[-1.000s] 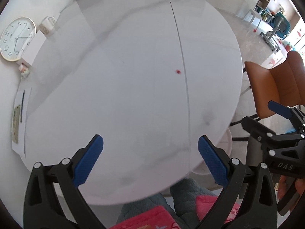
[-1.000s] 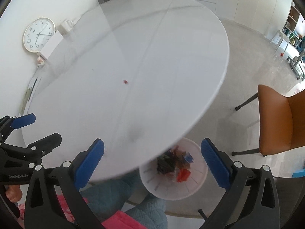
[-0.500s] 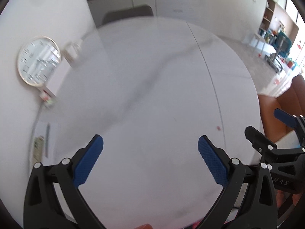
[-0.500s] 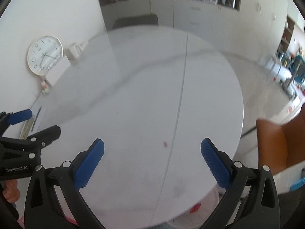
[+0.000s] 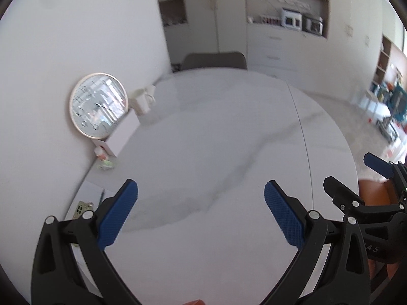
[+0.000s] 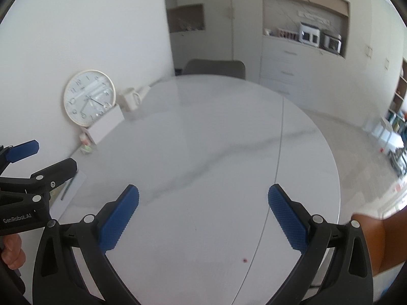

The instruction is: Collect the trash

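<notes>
Both the left gripper [image 5: 201, 212] and right gripper [image 6: 203, 216] are held spread and empty over the marble table [image 6: 229, 137], where one red crumb [image 6: 244, 260], seemingly the last trash, awaits pinching.

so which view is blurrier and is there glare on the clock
Left wrist view: softer overall, with motion smear; the clock face is washed out by reflections, numerals barely readable. Right wrist view: sharper; the clock shows a glare streak but numerals and hands read, and the red speck on the table is crisp. Both views bend straight edges, fisheye style.
</notes>
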Available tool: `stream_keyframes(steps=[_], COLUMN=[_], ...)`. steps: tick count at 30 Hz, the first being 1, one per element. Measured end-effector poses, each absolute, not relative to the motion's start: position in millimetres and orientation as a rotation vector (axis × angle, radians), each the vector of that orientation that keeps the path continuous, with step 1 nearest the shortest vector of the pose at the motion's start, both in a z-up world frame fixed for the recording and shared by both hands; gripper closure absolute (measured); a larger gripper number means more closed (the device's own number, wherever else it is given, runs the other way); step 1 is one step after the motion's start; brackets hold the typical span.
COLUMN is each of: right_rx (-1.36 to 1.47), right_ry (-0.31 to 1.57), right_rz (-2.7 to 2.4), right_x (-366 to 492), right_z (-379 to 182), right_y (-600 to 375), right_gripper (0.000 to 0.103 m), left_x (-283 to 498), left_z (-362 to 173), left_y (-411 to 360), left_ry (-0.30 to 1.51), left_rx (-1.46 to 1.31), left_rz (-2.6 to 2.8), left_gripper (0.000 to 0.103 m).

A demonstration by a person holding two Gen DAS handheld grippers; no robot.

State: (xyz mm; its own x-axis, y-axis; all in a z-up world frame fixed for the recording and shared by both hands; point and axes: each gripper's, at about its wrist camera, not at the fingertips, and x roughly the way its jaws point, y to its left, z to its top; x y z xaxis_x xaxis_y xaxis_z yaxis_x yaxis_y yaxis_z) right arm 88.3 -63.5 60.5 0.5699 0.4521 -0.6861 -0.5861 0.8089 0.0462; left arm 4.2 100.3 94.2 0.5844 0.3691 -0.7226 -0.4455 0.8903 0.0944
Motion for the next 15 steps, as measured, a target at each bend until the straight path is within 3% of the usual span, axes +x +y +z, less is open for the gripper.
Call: stream_keyframes(steps=[15], right_rx=[-0.189], right_ry=[0.694], right_rz=[0.643], right_x=[96], right_z=[85], right_y=[-86], right_gripper=[0.002], left_x=[8], left_z=[109], left_y=[74], left_ry=[0.777], left_rx=[-0.136], left_rz=[0.512], left_gripper=[0.008])
